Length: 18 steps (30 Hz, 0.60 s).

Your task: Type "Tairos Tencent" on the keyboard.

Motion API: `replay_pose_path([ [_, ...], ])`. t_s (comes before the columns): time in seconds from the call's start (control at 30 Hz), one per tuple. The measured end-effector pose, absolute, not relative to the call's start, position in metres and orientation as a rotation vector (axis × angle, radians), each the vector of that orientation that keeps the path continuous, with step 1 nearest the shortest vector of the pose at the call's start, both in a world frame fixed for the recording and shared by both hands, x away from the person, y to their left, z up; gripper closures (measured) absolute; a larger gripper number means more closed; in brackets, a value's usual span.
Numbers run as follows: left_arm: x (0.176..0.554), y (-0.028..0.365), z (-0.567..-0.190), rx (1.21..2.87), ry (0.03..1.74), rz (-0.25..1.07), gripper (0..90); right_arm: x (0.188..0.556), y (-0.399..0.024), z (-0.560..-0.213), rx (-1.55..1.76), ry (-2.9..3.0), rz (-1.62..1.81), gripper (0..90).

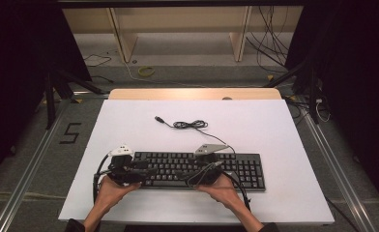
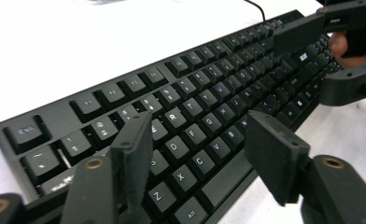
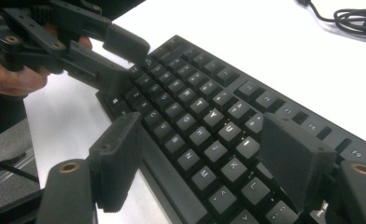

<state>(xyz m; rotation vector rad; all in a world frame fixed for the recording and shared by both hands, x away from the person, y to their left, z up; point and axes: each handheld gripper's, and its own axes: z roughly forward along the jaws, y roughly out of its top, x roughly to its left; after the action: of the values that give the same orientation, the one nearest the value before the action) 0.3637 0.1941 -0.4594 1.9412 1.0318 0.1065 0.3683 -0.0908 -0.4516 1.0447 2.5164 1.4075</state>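
A black keyboard (image 1: 248, 169) lies flat near the front of the white table top (image 1: 274, 125). Its cable (image 1: 190, 124) coils behind it and ends in a loose plug (image 1: 158, 118). My left gripper (image 1: 146, 173) hangs low over the keyboard's left half (image 2: 204, 93), pointing right. It (image 2: 197, 130) is open, one jaw above the letter keys and the other by the front edge, with nothing pinched. My right gripper (image 1: 192, 176) points left over the middle keys (image 3: 204, 107) and is open too (image 3: 200, 144). The two grippers face each other, a short gap apart.
The right gripper (image 2: 307, 60) appears far off in the left gripper view, and the left gripper (image 3: 127, 63) in the right gripper view. A wooden strip (image 1: 192, 94) borders the table's back edge. Shelf legs and loose cables stand on the floor beyond.
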Motion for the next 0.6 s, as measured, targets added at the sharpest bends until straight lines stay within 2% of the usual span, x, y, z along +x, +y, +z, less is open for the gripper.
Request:
replay_pose_path([
  [0.13, 0.365, 0.188, -0.462, 1.978, 1.02, 0.089, 48.5, 0.367, -0.094, -0.451, 1.044, 2.508, 1.422, 29.0],
  [0.6, 0.366, 0.173, -0.468, 2.119, 0.96, 0.077, 80.9, 0.361, -0.103, -0.45, 1.036, 2.487, 1.442, 27.3],
])
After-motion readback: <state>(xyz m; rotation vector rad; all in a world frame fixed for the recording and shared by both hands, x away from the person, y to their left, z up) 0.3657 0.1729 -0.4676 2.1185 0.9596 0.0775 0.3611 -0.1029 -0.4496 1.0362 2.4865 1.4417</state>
